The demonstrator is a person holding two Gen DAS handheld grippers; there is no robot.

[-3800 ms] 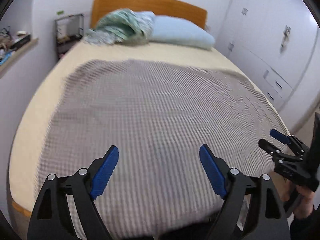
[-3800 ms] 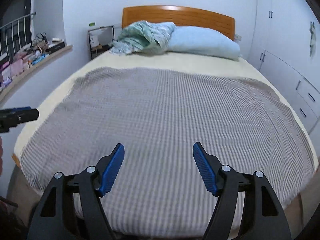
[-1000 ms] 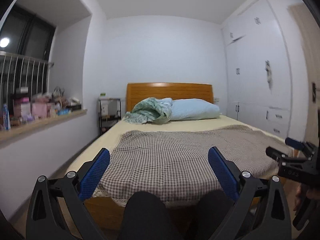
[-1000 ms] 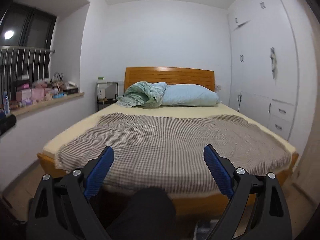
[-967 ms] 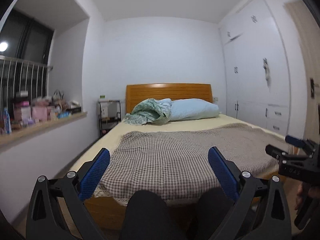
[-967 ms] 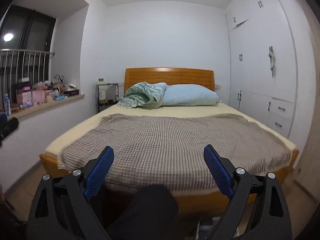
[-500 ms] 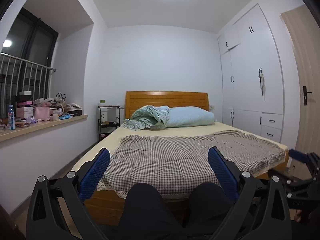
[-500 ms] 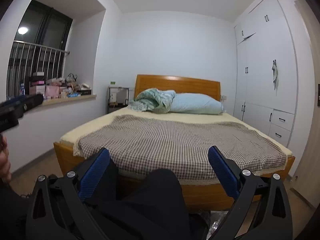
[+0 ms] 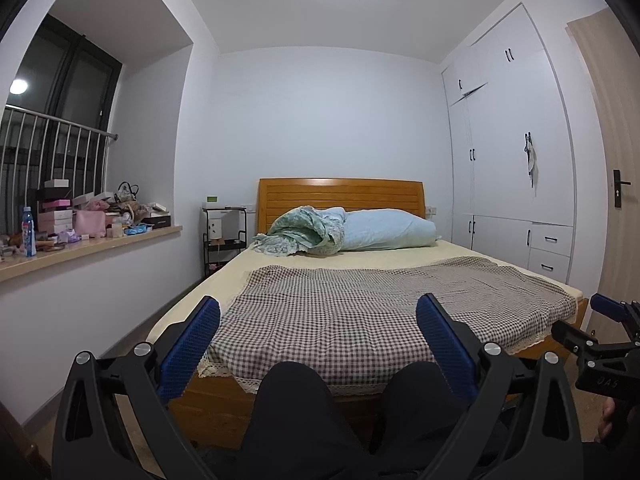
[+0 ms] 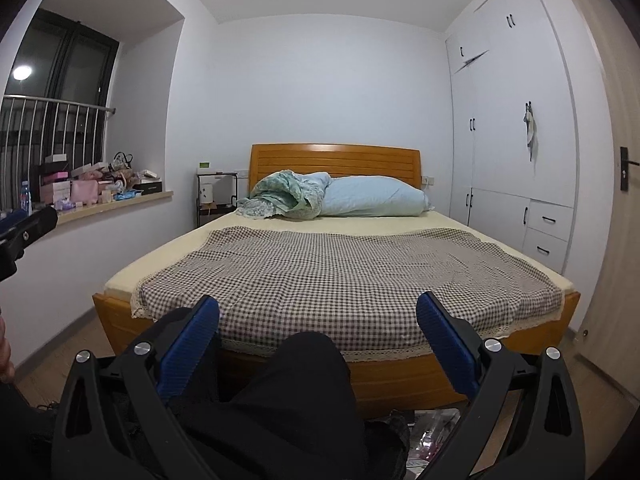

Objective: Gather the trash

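Both tools were spread wide and carried nothing as a person sat facing the foot of a bed (image 10: 352, 272). The left tool (image 9: 318, 338) and the right tool (image 10: 318, 336) each pointed over dark-trousered knees (image 10: 304, 364) toward the checked blanket (image 9: 372, 312), which lay flat ahead with no litter visible on it. The only likely trash in sight was a crumpled clear wrapper (image 10: 430, 436) on the floor, below and just inside the right tool's right finger, near the bed frame. No bin or bag showed in either view. Whether other litter had been gathered could not be told; that wrapper, if it was trash, remained to be picked up.
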